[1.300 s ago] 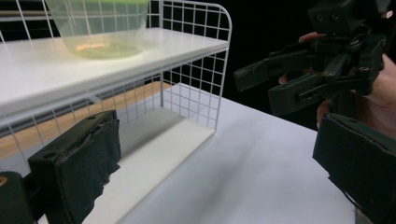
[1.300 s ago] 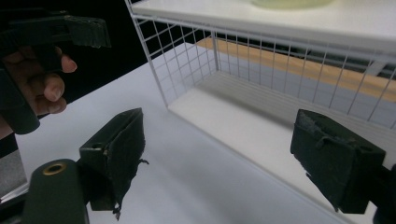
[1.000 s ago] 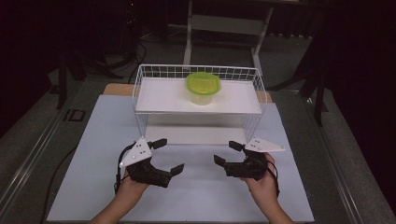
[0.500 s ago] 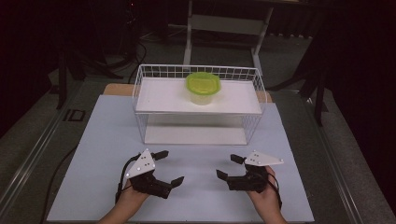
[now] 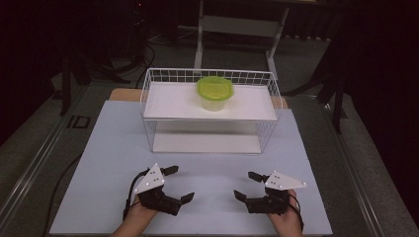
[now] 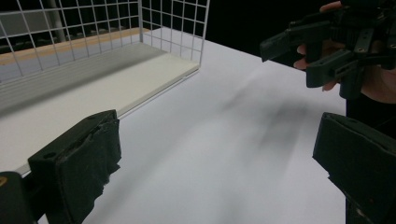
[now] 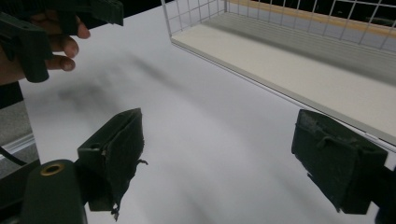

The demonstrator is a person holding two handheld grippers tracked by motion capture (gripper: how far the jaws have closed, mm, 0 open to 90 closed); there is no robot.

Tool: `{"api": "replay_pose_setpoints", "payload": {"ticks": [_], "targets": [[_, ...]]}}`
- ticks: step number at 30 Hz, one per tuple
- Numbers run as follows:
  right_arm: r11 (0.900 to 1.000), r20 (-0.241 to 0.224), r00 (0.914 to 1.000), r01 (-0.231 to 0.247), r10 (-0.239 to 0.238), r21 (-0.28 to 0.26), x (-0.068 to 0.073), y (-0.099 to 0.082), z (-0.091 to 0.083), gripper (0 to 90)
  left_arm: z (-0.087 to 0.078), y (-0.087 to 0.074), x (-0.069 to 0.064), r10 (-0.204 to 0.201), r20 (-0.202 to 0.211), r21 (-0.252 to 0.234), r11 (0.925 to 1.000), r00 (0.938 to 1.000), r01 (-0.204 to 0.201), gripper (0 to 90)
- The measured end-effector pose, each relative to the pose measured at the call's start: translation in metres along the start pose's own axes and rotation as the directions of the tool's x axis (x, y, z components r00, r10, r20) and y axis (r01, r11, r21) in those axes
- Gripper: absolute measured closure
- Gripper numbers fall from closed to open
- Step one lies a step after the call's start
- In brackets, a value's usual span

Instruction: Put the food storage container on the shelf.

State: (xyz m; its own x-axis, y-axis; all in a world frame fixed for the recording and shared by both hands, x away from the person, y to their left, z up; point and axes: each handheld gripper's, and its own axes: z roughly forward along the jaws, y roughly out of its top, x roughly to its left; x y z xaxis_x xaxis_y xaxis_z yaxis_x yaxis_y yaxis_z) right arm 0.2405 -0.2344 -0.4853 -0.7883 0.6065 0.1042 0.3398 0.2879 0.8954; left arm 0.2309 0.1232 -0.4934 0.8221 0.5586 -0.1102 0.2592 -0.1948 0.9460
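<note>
Both tools idle w/ jaws spread, holding nothing: left gripper (image 5: 177, 183) & right gripper (image 5: 247, 185) sit low on the white table mat (image 5: 113, 148), well apart from the green-lidded clear plastic tub (image 5: 215, 92) atop the white wire shelf rack (image 5: 267, 86), prob. a ready pose.
</note>
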Motion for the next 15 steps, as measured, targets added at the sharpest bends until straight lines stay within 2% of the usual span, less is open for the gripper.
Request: {"api": "replay_pose_setpoints", "payload": {"ticks": [4, 8, 9, 12, 15], "targets": [[0.9999, 0.006, 0.9999, 0.01, -0.01, -0.006, -0.003, -0.004, 0.001, 16.1, 0.0, 0.0, -0.001, -0.002, 0.003, -0.006, 1.0, 1.0, 0.002, 1.6], [1.0, 0.006, 1.0, 0.008, -0.008, -0.005, -0.003, -0.007, 0.003, 15.9, 0.002, -0.003, -0.005, 0.023, 0.003, 0.011, 0.9997, 0.9997, -0.023, 1.6], [0.9995, 0.017, 0.9993, 0.032, -0.032, 0.007, -0.003, -0.008, 0.007, 15.9, 0.003, -0.003, -0.006, 0.026, 0.005, 0.012, 0.9996, 0.9996, -0.026, 1.6], [0.9994, 0.016, 0.9993, 0.033, -0.033, -0.001, -0.003, -0.007, 0.007, 15.9, 0.005, -0.002, -0.009, 0.041, 0.01, 0.011, 0.9991, 0.9991, -0.041, 1.6], [0.9991, 0.014, 0.999, 0.043, -0.043, -0.006, -0.001, -0.007, 0.008, 16.0, 0.006, -0.001, -0.01, 0.037, 0.017, 0.003, 0.9993, 0.9992, -0.037, 1.6]]}}
